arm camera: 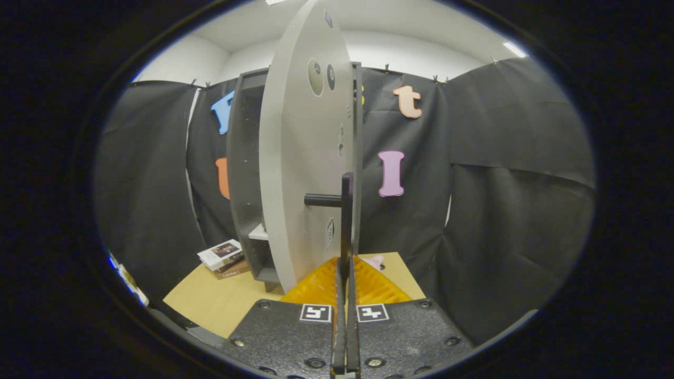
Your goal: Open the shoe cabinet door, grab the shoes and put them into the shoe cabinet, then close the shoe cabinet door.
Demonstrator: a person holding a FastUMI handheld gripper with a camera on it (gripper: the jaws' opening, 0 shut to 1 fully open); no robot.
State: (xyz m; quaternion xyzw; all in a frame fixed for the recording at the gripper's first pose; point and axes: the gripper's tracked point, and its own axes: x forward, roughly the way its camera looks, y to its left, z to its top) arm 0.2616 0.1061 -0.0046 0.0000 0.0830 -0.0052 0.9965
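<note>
With the cabinet door (303, 158) swung open, gripper (346, 258) fingers are pinched narrow on its black handle (345, 210).

The grey shoe cabinet (243, 173) stands on the light wooden bench (221, 300), its grey door (300, 173) swung out edge-on toward the gripper (346, 263), whose closed fingers clamp the door's black bar handle (345, 210). A small stack of books (224, 257) lies on the bench left of the cabinet.

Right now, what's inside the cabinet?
The door, swung open, covers most of the cabinet. One pale shelf shows inside. The gripper is shut on the handle.
</note>
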